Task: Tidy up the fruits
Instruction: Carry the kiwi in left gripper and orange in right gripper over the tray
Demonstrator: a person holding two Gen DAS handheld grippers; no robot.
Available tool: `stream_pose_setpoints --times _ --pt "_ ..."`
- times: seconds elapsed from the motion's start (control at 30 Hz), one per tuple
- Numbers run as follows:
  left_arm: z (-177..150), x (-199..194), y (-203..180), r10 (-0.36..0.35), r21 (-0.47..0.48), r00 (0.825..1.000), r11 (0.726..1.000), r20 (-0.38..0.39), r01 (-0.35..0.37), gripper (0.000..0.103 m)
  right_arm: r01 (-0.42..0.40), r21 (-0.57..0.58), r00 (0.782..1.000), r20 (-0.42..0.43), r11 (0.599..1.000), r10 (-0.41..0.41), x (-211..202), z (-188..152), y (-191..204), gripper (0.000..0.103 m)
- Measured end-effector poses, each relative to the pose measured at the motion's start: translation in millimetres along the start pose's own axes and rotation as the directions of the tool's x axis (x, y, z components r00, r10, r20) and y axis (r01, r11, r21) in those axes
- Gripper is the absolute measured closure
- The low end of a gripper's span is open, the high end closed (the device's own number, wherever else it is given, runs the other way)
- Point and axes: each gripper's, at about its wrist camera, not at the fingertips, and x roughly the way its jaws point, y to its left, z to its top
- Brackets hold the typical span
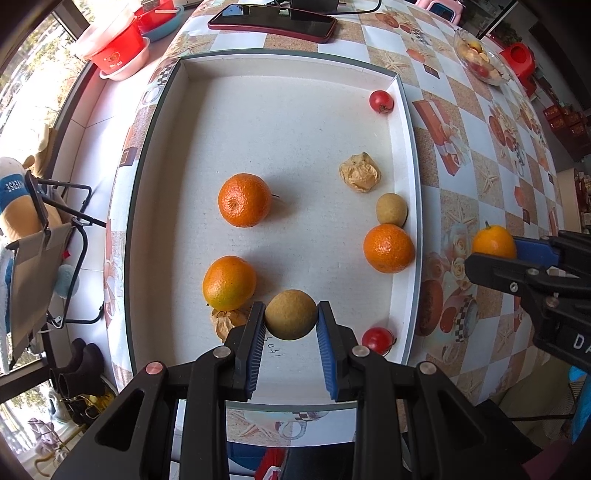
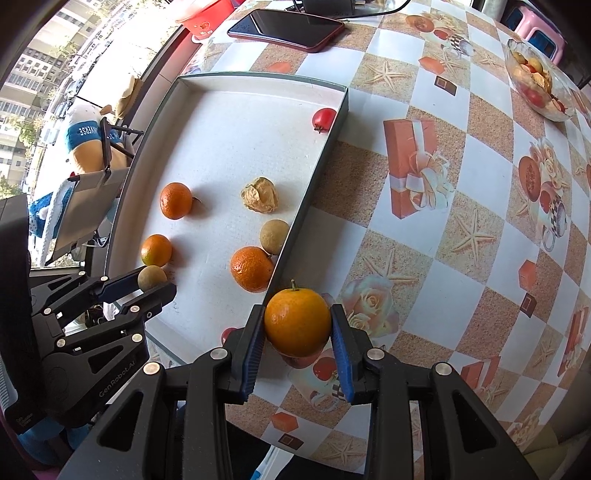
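Observation:
A white shallow box (image 1: 288, 122) lies on the patterned tablecloth and holds several fruits. My left gripper (image 1: 291, 319) points down into its near end, shut on a round tan longan (image 1: 291, 318); the same gripper (image 2: 157, 286) shows at the left of the right wrist view. My right gripper (image 2: 297, 325) hovers over the tablecloth just outside the box's right wall, shut on a small orange with a stem (image 2: 297, 322), also seen as the orange (image 1: 493, 242) in the left wrist view. Oranges (image 1: 243, 199), (image 1: 229, 282), (image 1: 388, 248) rest in the box.
Also in the box are a second longan (image 1: 391, 209), two papery husk fruits (image 1: 360, 172), (image 1: 227, 323) and two red cherry tomatoes (image 1: 381, 101), (image 1: 377, 339). A phone (image 1: 273, 22) lies beyond the box. A glass bowl of fruit (image 2: 539, 86) stands far right. The table edge runs along the left.

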Motion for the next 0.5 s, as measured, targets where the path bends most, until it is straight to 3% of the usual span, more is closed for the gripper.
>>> stream_pose_setpoints --times 0.5 --pt "1.7 4.7 1.3 0.001 0.0 1.0 1.0 -0.004 -0.001 0.073 0.002 0.009 1.0 -0.007 1.0 -0.002 0.1 -2.5 -1.8 0.067"
